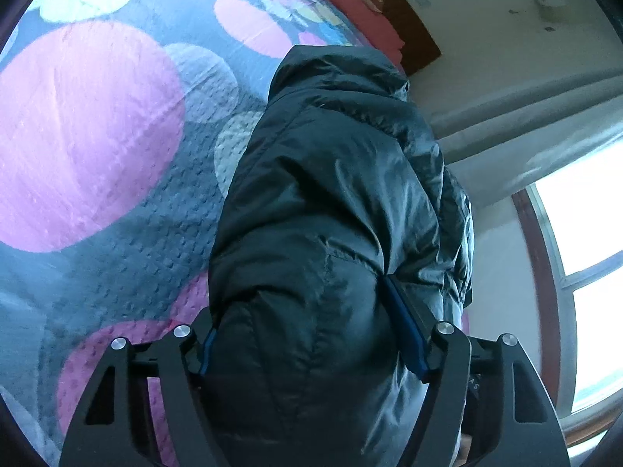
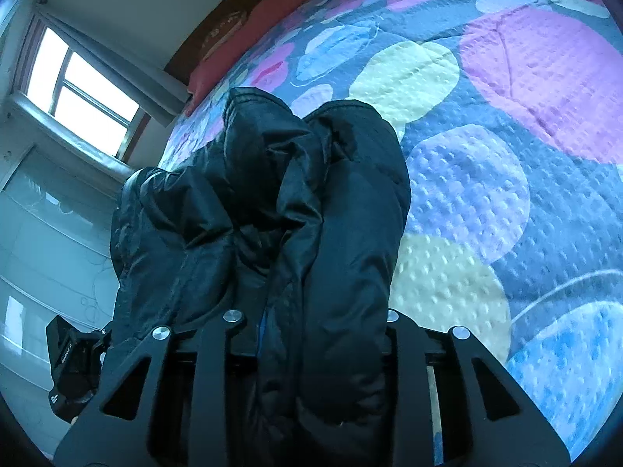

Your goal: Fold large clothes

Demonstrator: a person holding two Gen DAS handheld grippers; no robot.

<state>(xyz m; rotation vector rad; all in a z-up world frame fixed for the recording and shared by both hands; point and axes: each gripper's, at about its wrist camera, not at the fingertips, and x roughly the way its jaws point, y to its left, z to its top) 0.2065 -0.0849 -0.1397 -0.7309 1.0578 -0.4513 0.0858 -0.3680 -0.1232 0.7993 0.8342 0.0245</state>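
Note:
A large dark puffy jacket (image 1: 335, 194) hangs in the air over the bed, held by both grippers. My left gripper (image 1: 311, 334) is shut on a thick bunch of the jacket's fabric; its blue pads (image 1: 409, 330) press in from both sides. In the right wrist view the jacket (image 2: 311, 194) rises bunched in folds from between my right gripper's (image 2: 315, 323) fingers, which are shut on it. The fingertips of both grippers are mostly hidden by fabric. The left gripper's body (image 2: 74, 362) shows at the lower left of the right wrist view.
A bedspread with big pink, blue, yellow and grey circles (image 1: 97, 136) (image 2: 506, 155) covers the bed below. A red pillow (image 2: 241, 43) and brown headboard (image 1: 405, 15) lie at the far end. A window (image 2: 78, 89) (image 1: 584, 272), curtain and wall stand beside the bed.

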